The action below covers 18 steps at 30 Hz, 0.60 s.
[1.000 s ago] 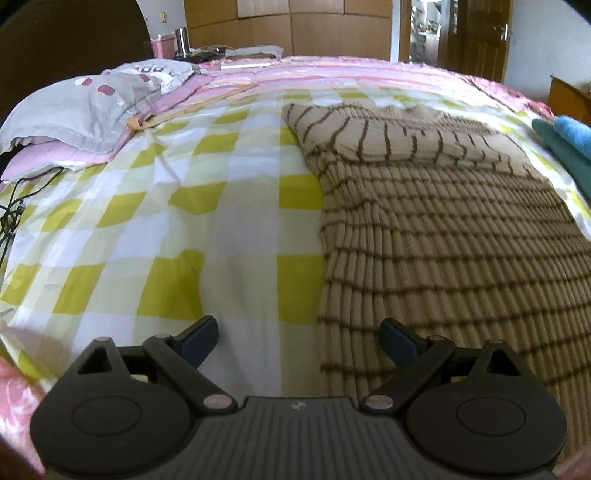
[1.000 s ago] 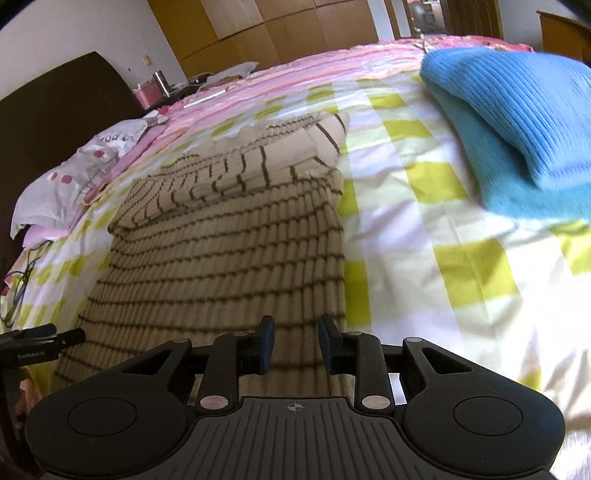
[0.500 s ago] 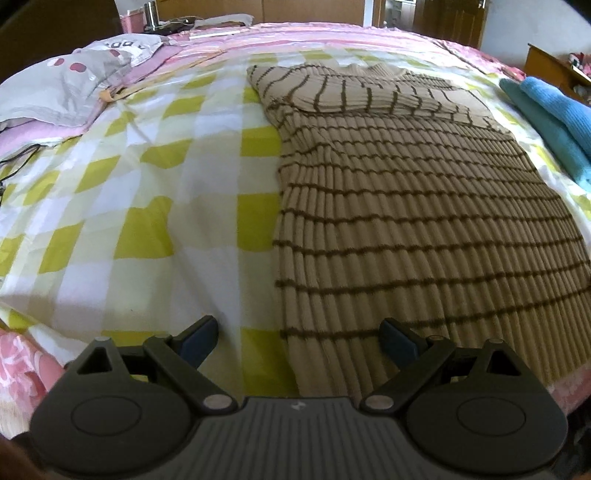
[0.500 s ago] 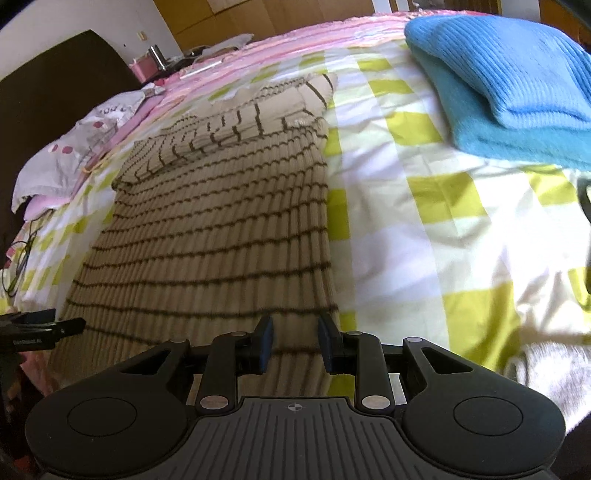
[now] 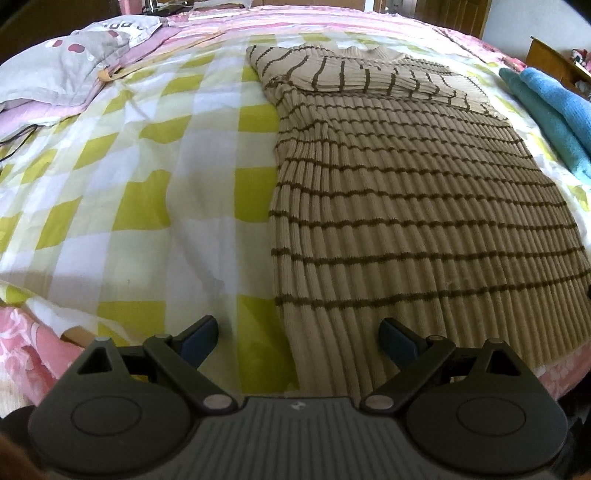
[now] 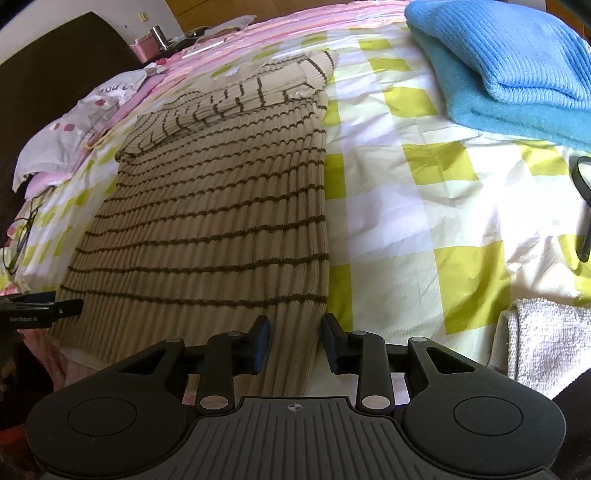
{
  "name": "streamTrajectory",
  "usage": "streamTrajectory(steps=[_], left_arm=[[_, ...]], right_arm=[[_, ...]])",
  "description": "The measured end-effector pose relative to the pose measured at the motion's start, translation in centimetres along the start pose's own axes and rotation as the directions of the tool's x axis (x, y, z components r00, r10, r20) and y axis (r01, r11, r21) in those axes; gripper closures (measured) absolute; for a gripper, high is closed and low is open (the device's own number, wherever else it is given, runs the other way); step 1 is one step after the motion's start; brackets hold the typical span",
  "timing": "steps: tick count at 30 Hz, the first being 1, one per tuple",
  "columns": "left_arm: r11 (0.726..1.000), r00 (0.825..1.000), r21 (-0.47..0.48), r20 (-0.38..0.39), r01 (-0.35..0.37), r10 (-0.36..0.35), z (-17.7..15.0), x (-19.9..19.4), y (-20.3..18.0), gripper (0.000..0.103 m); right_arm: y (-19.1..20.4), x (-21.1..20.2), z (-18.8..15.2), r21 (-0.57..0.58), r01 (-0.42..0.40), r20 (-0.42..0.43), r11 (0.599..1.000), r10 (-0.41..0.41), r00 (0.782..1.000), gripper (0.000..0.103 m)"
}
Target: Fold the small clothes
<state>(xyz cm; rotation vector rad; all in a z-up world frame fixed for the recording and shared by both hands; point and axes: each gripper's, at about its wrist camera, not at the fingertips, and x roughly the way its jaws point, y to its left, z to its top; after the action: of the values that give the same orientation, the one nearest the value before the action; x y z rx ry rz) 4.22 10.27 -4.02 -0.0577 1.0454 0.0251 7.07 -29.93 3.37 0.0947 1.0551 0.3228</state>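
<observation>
Checked yellow-and-white sheet (image 5: 155,192) spread over bed. Pink quilt (image 5: 332,18) along far edge. Grey spotted pillow (image 5: 55,70) at far left by dark headboard (image 6: 55,66). Blue folded knit (image 6: 517,55) at far right on sheet. White towel (image 6: 546,343) at near right edge. Black cable (image 6: 22,229) at left. Metal cup (image 6: 159,37) beyond bed.

Domestic bedroom. A bed with a yellow-and-white checked sheet (image 5: 140,177) fills both views; a pillow (image 5: 62,70) and pink quilt (image 5: 295,18) lie along the upper frame, a dark headboard (image 6: 55,66) at upper left, and wooden wardrobe panels (image 6: 221,9) behind.
</observation>
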Motion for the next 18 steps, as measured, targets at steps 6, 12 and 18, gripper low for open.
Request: streamTrajectory(steps=[6,12,18], left_arm=[[1.000,1.000,-0.005,-0.007,0.026,-0.026,-0.2,-0.3,-0.1,0.012],[0.998,0.998,0.018,0.001,0.059,-0.059,-0.5,-1.1,-0.6,0.018],[0.992,0.992,-0.024,0.022,0.122,-0.121,-0.6,-2.1,-0.2,0.022]], right_arm=[[-0.1,-0.4,-0.6,0.002,-0.010,-0.020,1.000,0.010,1.000,0.072],[-0.1,-0.6,-0.9,0.018,-0.017,-0.030,1.000,0.017,0.999,0.072],[-0.3,-0.7,-0.9,0.032,-0.030,-0.042,0.999,0.032,0.999,0.072]])
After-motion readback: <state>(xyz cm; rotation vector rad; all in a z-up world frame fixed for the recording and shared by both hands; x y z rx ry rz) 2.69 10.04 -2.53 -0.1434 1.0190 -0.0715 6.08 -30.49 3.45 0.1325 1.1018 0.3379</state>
